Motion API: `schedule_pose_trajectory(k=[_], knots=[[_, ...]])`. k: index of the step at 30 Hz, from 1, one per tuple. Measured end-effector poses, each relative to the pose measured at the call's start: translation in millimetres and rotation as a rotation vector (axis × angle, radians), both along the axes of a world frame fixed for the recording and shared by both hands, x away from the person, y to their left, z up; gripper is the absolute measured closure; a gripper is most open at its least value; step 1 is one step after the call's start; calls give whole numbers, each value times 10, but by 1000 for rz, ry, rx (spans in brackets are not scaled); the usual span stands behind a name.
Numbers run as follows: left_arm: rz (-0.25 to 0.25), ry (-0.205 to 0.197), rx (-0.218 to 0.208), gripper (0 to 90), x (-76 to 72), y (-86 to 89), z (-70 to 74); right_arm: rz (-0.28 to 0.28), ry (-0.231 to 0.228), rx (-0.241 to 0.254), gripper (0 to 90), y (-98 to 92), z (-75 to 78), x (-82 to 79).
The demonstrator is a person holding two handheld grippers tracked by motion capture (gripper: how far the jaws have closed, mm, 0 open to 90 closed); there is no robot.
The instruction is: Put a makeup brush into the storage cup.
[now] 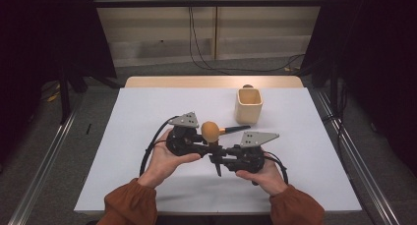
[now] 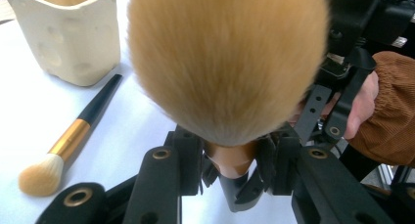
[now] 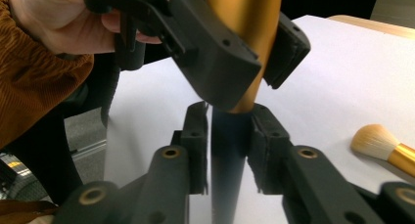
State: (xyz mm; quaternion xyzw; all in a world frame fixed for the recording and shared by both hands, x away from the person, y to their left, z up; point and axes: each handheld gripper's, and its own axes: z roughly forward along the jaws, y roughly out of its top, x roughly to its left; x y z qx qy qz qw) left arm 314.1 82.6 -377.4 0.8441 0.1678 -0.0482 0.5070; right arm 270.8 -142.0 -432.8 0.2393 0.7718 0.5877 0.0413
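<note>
White table [image 1: 147,185]: both grippers clamp one big brush [image 1: 210,131].
Left gripper [image 2: 230,165] pinches its gold ferrule; right gripper [image 3: 230,150], at 6 o'clock, grips the dark handle.

Rust corduroy sleeves [image 1: 132,204]; 2 black grippers with grey three-cornered plates [image 1: 186,120] and black cables [image 1: 150,147].

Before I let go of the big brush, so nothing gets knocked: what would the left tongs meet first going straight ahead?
Probably the other hand and right tongs opposite; the cup sits off-line.
</note>
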Motion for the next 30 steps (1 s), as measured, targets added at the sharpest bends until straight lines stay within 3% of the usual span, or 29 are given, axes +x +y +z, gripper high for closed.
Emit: schedule_pose_trajectory(k=[6,12,14,22,28,30], knots=[[4,1,-8,660,0,9,-19,-8,5,5,748,-4,-2,-3],[11,12,-46,656,18,31,-50,-18,-2,9,750,-13,3,-1],[15,31,-78,649,19,35,-67,-21,-2,10,750,-17,4,-3],[48,34,-116,446,9,40,-118,-38,-5,13,751,-60,13,-6],[75,6,-135,348,6,80,-126,-60,-7,17,750,-124,19,-10],[84,2,-140,266,-4,89,-131,-71,-8,16,750,-146,20,-10]])
